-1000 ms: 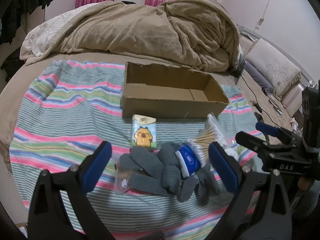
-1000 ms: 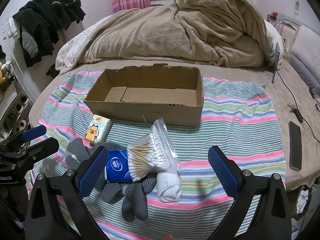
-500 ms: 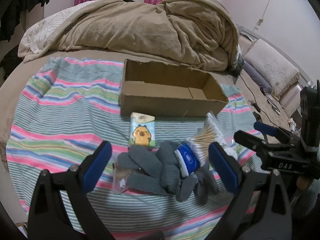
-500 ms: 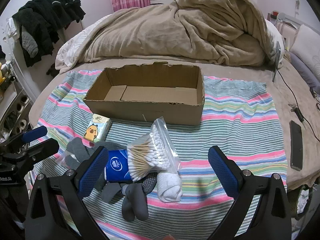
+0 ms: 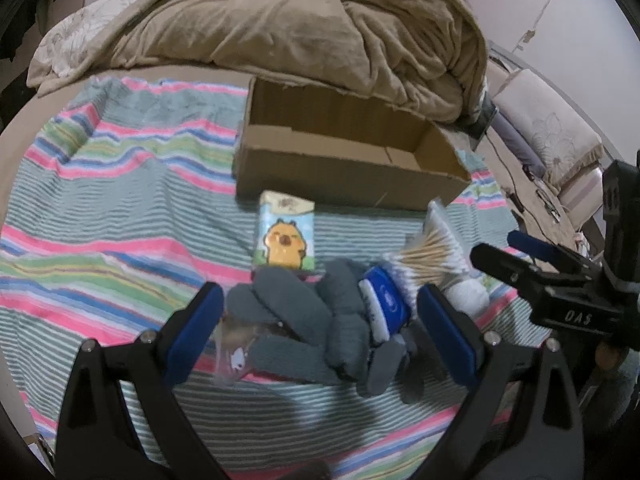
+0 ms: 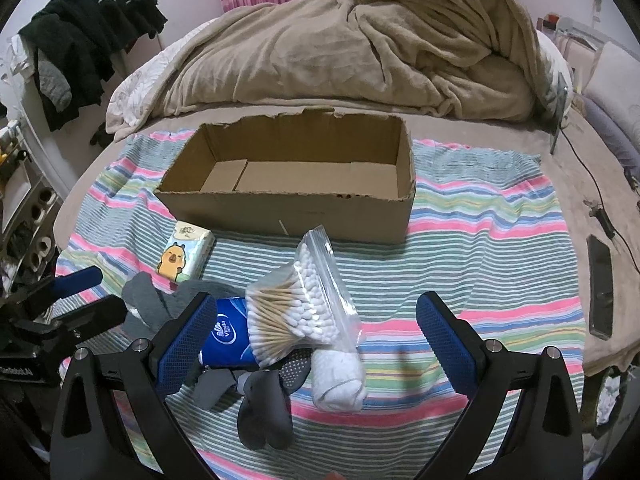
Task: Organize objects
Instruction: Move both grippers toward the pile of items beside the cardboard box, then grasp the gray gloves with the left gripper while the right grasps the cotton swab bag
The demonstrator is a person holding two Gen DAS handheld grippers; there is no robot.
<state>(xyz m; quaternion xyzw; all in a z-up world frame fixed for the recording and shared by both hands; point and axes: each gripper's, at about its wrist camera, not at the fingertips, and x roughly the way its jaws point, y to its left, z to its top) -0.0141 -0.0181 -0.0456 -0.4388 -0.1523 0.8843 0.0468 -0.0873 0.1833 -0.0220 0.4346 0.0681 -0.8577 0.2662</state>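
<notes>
Your left claw [image 5: 318,330], released and empty, brackets the grey socks [image 5: 308,316] lying short of the cardboard box [image 5: 344,168]

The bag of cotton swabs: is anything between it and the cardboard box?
Nothing visible. The clear zip bag of cotton swabs lies on the pile, and only bare striped blanket separates it from the open brown cardboard box. The box's low front wall must be cleared.

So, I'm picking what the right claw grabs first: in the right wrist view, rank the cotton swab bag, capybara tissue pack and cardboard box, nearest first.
1. cotton swab bag: just ahead, centre-left.
2. capybara tissue pack: farther, left.
3. cardboard box: farthest, beyond both.
</notes>
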